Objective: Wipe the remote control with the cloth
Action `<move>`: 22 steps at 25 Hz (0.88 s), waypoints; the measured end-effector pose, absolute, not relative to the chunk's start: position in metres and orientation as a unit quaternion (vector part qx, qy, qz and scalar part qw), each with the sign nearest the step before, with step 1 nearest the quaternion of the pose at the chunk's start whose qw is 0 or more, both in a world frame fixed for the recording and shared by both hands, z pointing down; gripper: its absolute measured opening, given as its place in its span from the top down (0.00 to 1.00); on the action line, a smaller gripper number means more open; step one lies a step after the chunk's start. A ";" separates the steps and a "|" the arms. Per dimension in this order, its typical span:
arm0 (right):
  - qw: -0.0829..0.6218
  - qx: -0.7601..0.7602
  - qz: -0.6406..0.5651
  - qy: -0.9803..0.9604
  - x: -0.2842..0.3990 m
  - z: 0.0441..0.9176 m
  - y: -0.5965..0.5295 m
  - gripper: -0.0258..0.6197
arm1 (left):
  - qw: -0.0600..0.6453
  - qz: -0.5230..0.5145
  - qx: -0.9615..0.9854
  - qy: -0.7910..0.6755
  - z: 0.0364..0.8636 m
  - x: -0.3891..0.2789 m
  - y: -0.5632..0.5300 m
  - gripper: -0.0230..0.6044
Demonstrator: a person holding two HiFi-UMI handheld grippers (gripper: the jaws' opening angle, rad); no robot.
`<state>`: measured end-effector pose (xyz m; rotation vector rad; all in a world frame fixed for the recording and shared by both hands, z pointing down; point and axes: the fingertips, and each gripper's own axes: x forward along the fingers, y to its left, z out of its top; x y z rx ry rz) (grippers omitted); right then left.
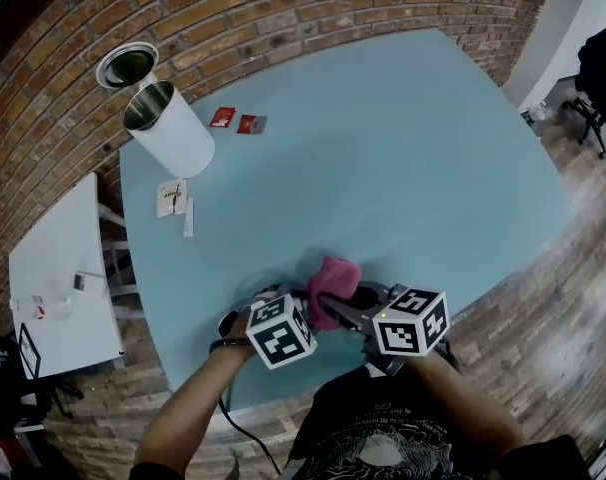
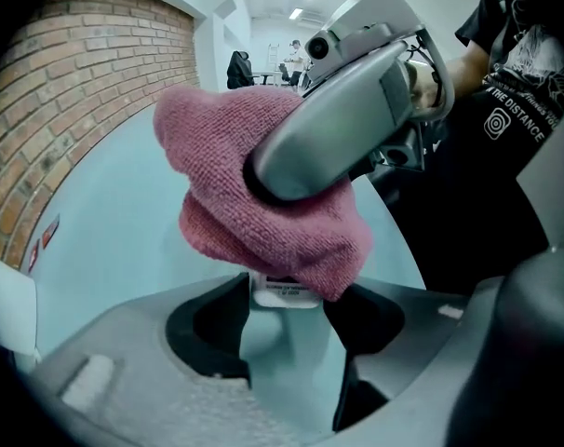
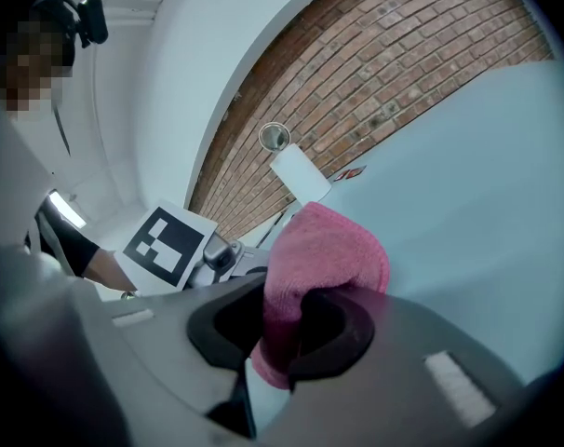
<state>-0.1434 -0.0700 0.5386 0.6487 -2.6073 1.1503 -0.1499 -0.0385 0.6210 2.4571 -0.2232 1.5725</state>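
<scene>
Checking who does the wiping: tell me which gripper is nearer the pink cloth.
Right. The right gripper clamps the cloth in its jaws; the left gripper grips the remote control just beneath it.

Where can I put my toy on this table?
The light blue table's right side and middle are bare. Crowded: white metal can, red packets and white card at left; pink cloth, white remote control, left tongs and right tongs at the near edge.

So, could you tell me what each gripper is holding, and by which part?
The right gripper pinches the pink cloth by a bunched fold; the left gripper grips the remote control by its two long sides.
</scene>
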 end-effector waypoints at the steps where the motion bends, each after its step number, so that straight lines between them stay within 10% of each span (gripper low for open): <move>1: 0.107 0.221 0.393 -0.886 -0.141 0.539 -0.071 0.87 | 0.109 0.536 0.833 -0.076 0.621 -0.150 -0.039 0.56; 22: 0.081 0.223 0.423 -0.874 -0.082 0.543 -0.095 0.86 | 0.123 0.560 0.817 -0.070 0.621 -0.152 -0.038 0.59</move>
